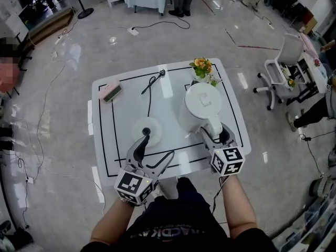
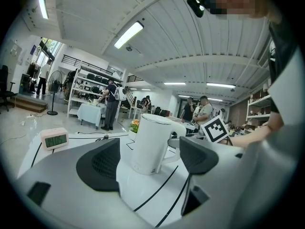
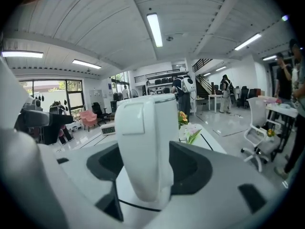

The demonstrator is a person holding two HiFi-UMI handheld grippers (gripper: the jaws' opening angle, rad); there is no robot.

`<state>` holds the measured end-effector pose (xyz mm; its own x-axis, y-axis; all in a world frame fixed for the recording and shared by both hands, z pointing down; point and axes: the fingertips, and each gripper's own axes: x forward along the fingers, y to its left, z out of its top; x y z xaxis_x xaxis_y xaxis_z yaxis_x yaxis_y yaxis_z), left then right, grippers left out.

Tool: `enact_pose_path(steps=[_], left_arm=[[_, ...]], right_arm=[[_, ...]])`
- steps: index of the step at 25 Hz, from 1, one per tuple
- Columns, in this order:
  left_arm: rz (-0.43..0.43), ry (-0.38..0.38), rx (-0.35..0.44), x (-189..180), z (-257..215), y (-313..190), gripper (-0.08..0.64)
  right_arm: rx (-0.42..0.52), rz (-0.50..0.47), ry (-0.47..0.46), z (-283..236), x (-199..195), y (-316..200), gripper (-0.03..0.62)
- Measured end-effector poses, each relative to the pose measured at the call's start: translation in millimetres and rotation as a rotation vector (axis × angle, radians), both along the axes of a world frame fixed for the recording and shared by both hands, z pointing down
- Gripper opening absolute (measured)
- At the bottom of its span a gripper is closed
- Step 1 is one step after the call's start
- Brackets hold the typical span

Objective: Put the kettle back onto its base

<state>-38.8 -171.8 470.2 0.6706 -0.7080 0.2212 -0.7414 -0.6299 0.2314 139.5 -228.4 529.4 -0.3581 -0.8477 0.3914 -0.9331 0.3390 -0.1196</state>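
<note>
My right claw (image 1: 212, 133) (image 3: 143, 168) is clamped on the handle of the white kettle (image 1: 202, 106) (image 3: 143, 128), one jaw pressed against each side of it. The kettle stands upright on the white table (image 1: 126, 109), in the right half, and it is not on its base. The round white base (image 1: 147, 130) lies in the left half of the table, nearer the edge closest to me, apart from the kettle. Its black cable (image 1: 149, 96) runs from the base toward the far edge. My left claw (image 1: 157, 146) (image 2: 143, 161) has its jaws apart and grips nothing. From the head view one of its jaw tips lies over the base, though I cannot tell whether it touches. In the left claw's own view the kettle (image 2: 150, 144) shows beyond the jaws, not between them, with its handle turned to my right claw. A small pot of flowers (image 1: 202, 70) (image 3: 183, 118) stands just beyond the kettle near the far edge, and a small clock (image 1: 110, 92) (image 2: 54, 138) sits toward the far left corner.
</note>
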Motion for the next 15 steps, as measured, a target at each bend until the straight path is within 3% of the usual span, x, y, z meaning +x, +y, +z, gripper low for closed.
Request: enact_pose_path(steps=[5, 9, 13, 15], left_arm=[[0.002, -0.001, -0.01, 4.6, 1.7, 0.5, 0.377], [0.009, -0.002, -0.006, 8.8, -0.4, 1.0, 0.377], [0.005, -0.001, -0.013, 10.8, 0.7, 0.6, 0.377], [0.005, -0.001, -0.017, 10.3, 1.2, 1.4, 0.377]], right_arm=[[-0.009, -0.04, 0.056, 6.5, -4.2, 1.7, 0.267], [-0.01, -0.014, 0.053, 6.5, -1.3, -1.0, 0.24], [-0.026, -0.006, 0.041, 7.5, -0.1, -2.9, 0.157], [-0.027, -0.011, 0.046, 7.4, -1.0, -2.1, 0.15]])
